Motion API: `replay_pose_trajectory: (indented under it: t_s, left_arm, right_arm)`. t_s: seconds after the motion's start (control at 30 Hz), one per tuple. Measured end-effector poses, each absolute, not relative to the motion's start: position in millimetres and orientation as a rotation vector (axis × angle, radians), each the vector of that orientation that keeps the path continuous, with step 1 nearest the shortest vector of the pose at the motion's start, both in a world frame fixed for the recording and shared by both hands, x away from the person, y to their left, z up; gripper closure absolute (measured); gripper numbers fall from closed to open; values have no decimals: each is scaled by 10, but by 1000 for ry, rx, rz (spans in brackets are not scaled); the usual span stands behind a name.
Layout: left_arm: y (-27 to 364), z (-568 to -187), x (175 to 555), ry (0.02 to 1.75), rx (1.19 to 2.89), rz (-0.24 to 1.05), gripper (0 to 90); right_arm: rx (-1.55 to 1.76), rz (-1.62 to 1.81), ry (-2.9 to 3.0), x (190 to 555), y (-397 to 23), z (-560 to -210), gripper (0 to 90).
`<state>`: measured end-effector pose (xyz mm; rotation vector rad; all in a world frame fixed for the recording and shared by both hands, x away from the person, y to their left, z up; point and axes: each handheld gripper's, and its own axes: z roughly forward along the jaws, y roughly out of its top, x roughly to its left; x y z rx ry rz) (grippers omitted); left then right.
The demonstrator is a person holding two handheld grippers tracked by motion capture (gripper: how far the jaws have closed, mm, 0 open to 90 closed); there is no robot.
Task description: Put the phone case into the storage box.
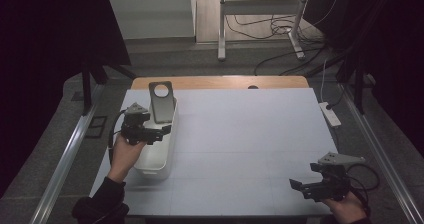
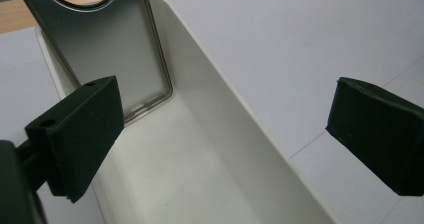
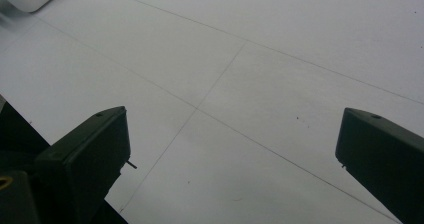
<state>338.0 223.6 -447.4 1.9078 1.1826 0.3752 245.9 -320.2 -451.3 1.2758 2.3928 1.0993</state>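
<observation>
Phone case propped in the white bin, both of my grippers empty.

The grey phone case [image 1: 162, 101], with its round camera cutout uppermost, leans upright against the far end wall of the white bin [image 1: 159, 165]. My left gripper [image 1: 161, 132] hovers over the bin's middle, just short of the case, jaws spread wide and holding nothing. My right gripper [image 1: 299, 186] hangs well apart from the bin, over the bare table [image 1: 250, 134], its jaws likewise wide and empty.
</observation>
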Motion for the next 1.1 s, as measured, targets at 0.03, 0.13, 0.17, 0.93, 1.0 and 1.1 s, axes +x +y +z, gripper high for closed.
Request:
replay_pose_trajectory:
  t_s: [0.03, 0.13, 0.17, 0.93, 1.0, 1.1]
  left_arm:
    - [2236, -4473, 3374, 1183, 1906, 376, 25]
    - [2240, -4471, 3352, 1177, 1905, 371, 25]
    - [2241, -4471, 3344, 1176, 1906, 370, 24]
    - [2235, -4482, 3158, 1151, 1904, 358, 25]
    - [2226, -4482, 3143, 1146, 1908, 359, 25]
    - [2216, -4477, 3122, 1143, 1912, 362, 25]
  right_arm:
    - [1275, 1100, 2391, 2457, -3203, -4513, 14]
    - [1270, 1102, 2391, 2455, -3205, -4513, 14]
    - [1270, 1103, 2390, 2454, -3206, -4512, 14]
    - [1263, 1107, 2389, 2439, -3207, -4507, 12]
    - [1263, 1105, 2393, 2438, -3209, -4506, 12]
    - [1263, 1103, 2392, 2436, -3207, -4507, 12]
